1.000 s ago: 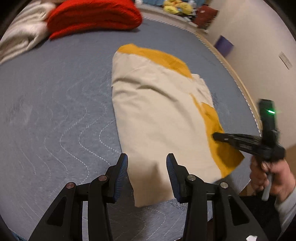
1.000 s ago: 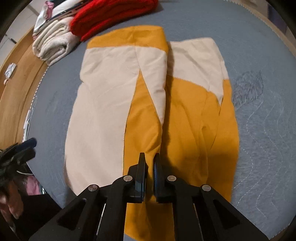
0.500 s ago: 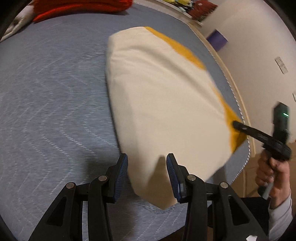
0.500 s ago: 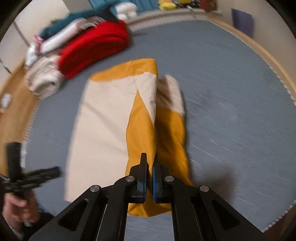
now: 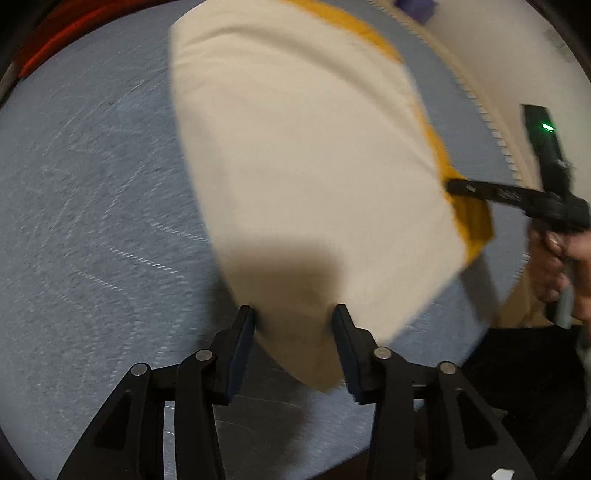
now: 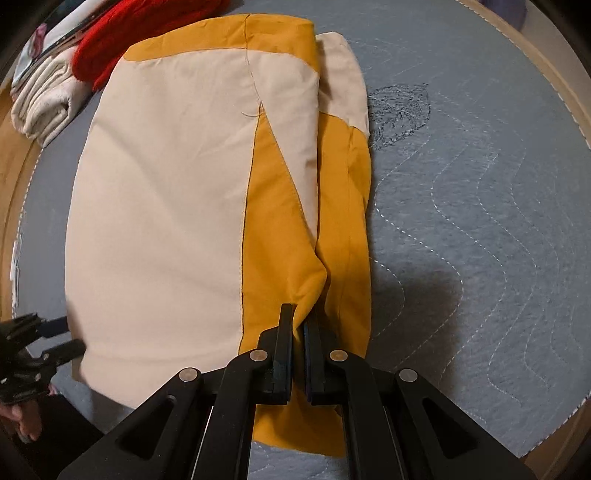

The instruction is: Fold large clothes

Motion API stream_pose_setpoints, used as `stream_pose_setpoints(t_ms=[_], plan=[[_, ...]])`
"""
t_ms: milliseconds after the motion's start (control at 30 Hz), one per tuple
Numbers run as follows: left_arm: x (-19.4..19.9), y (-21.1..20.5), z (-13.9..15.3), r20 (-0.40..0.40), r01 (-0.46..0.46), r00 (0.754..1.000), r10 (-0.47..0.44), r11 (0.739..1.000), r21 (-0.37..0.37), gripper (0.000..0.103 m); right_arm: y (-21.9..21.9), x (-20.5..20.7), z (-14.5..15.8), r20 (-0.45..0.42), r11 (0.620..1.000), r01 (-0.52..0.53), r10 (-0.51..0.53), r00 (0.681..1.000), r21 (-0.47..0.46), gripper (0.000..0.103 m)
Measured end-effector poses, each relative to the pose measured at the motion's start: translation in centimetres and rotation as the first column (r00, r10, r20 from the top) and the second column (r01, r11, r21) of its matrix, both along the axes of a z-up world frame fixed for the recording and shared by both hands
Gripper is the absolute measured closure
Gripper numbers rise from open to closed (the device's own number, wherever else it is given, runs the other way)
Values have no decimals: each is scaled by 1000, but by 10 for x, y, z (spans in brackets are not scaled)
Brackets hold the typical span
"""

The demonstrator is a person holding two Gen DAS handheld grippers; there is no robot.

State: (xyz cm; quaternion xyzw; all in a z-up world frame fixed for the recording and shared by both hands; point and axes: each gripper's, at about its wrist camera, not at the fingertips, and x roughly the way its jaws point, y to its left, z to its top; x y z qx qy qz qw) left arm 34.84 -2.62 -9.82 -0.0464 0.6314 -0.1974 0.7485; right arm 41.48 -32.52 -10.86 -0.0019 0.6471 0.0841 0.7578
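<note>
Nearest, the left gripper [image 5: 293, 347] has dropped closer to the near corner of the cream and mustard garment [image 6: 192, 206], jaws half apart, with cloth between them but no clear pinch. The right gripper [image 6: 300, 354] remains clamped on a mustard fold at the near hem and has drawn it inward, so the garment now lies narrower on the grey quilted blanket [image 6: 480, 206]. Judging by this, another fold is under way. Farther off sit a red knit [image 6: 147, 26] and folded white cloth [image 6: 44, 107].
</note>
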Motion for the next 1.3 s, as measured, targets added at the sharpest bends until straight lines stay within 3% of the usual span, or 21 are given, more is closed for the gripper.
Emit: stream_pose_setpoints(t_ms=[100,167,233,300,400,467,567,700,833,967,1067,1300], plan=[[-8,-9,-13,-18,71,997,-70,994,81,61,-7,0,28,66,997,37,-41,997,64,98],[-8,-10,-25,-49,74,996,-69,992,99,61,-5,-3,38,103,997,-20,13,995,70,99],[-8,-16,-25,-44,84,996,-80,992,99,61,-6,-6,21,28,999,-23,22,999,48,99],[-8,-17,-22,-38,88,996,-84,990,106,61,-7,-9,11,6,1000,-10,10,1000,15,99],[1,-11,-14,-51,58,997,-55,997,49,60,-2,-9,22,46,1000,-1,1,999,6,98],[10,5,-4,-37,-9,999,8,1000,-17,59,-1,-10,31,85,1000,30,-30,996,-6,98],[24,33,6,-10,-147,989,147,985,-88,55,-7,-7,44,135,998,50,-46,990,-29,81],[40,53,0,-14,-284,959,284,955,-90,52,-15,-3,27,70,1000,-22,22,997,-2,57],[57,61,-15,-57,-355,935,350,926,-130,47,-10,-7,5,21,999,-51,51,998,6,50],[74,51,-29,-93,-411,912,401,892,-190,37,-27,-6,-3,-10,998,18,-18,1000,56,36],[92,53,-40,-123,-436,900,419,870,-229,33,-41,-5,-8,-44,992,67,-63,997,108,34],[114,41,-52,-129,-436,900,416,858,-272,24,-53,-9,-14,-40,987,45,-39,998,152,34]])
